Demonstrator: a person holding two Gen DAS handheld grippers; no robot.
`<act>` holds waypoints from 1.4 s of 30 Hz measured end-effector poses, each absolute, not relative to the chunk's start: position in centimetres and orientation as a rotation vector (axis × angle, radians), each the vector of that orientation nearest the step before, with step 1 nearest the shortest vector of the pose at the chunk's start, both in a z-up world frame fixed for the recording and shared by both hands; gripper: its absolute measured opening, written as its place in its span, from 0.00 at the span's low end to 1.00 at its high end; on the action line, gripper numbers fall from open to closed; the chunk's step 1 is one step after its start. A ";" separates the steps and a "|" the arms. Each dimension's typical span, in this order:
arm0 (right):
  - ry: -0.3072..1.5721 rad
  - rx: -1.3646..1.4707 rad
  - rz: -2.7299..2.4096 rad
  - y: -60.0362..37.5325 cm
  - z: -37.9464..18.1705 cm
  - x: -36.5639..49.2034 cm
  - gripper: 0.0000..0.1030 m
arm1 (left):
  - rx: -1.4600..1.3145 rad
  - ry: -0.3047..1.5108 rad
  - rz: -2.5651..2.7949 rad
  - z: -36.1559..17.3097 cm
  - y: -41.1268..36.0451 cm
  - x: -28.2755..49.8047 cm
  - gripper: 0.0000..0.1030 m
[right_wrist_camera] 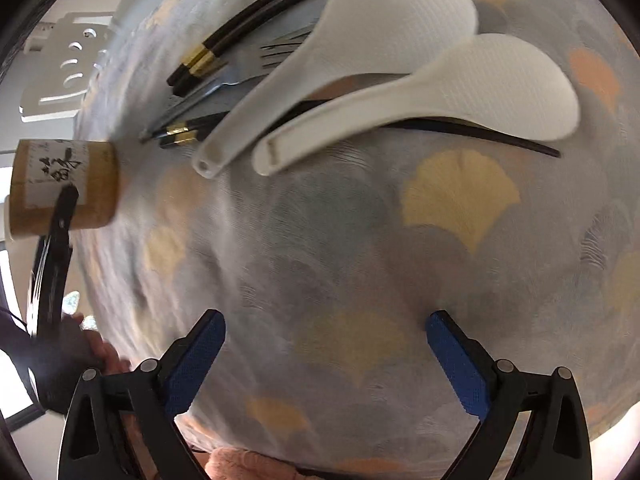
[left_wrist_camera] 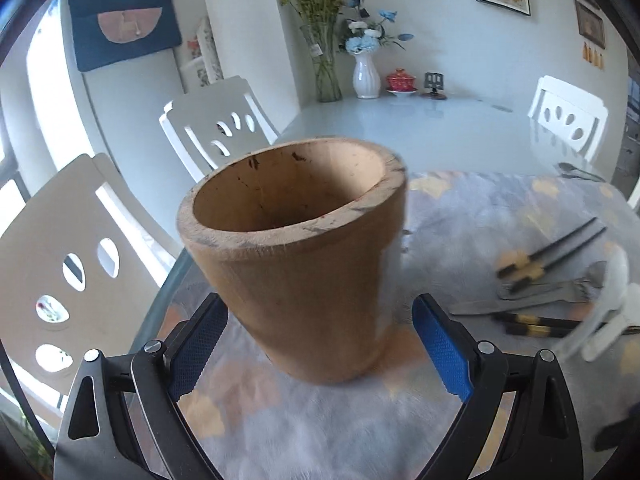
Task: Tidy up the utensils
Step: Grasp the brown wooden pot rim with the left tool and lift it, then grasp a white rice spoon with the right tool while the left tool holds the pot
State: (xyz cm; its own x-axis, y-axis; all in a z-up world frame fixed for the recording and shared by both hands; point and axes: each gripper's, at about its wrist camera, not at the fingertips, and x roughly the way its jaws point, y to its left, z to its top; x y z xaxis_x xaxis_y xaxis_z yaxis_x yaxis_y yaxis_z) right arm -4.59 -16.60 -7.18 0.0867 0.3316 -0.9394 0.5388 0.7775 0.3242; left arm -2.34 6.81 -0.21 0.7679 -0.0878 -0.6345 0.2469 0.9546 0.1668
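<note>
Both fingers wide open — flanking cup

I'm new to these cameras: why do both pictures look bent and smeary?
Left wrist view: the fisheye lens curves the chairs, and the wooden holder is motion-blurred. Right wrist view: the tablecloth bulges and smears leftward; the white spoons stay fairly sharp.
</note>
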 end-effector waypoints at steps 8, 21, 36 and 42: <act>1.565 0.681 -0.290 -16.9 -7.4 -6.1 0.85 | 0.199 0.632 -0.218 -0.7 7.6 -0.6 0.94; 1.302 1.064 -0.324 -23.6 -4.9 -6.1 0.56 | 0.182 0.640 -0.232 -1.1 7.7 -0.5 0.94; 1.329 1.125 -0.585 -28.1 -5.4 0.6 0.61 | 0.178 0.646 -0.232 -1.3 7.4 -0.7 0.94; 1.296 1.193 -0.634 -29.2 -6.4 -0.8 0.56 | 0.172 0.669 -0.233 -1.6 7.3 -0.4 0.94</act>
State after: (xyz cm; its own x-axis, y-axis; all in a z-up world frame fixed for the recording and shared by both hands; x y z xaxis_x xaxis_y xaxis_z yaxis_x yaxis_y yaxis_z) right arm -0.78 -29.20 -6.42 0.2299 0.2487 -0.9409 0.8953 0.3250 0.3047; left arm -0.36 7.32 -1.61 0.7603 -0.1576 -0.6302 0.2675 0.9600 0.0826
